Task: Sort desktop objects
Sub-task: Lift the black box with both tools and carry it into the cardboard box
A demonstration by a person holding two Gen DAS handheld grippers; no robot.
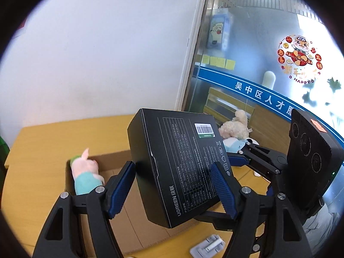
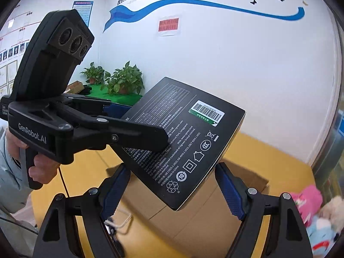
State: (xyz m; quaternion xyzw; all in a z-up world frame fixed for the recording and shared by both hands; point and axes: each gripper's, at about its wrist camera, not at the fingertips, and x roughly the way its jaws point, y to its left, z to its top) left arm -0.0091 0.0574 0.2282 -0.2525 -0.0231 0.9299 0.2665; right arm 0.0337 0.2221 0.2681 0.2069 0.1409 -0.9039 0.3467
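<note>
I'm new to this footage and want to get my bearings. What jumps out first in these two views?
The black UGREEN box dominates both views, held tilted in the air over an open cardboard box on the yellow table. The left gripper is clamped on it, while the right gripper sits open beside its lower corner. A pink plush pig sits inside the cardboard box at its far left corner.

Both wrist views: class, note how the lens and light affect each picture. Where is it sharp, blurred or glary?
Left wrist view: the fisheye bends the room's edges; the black box reads sharp; the glass door is hazy with glare. Right wrist view: box print is crisp, the plush toys at the rim are smeared, and the corners are dark.
</note>
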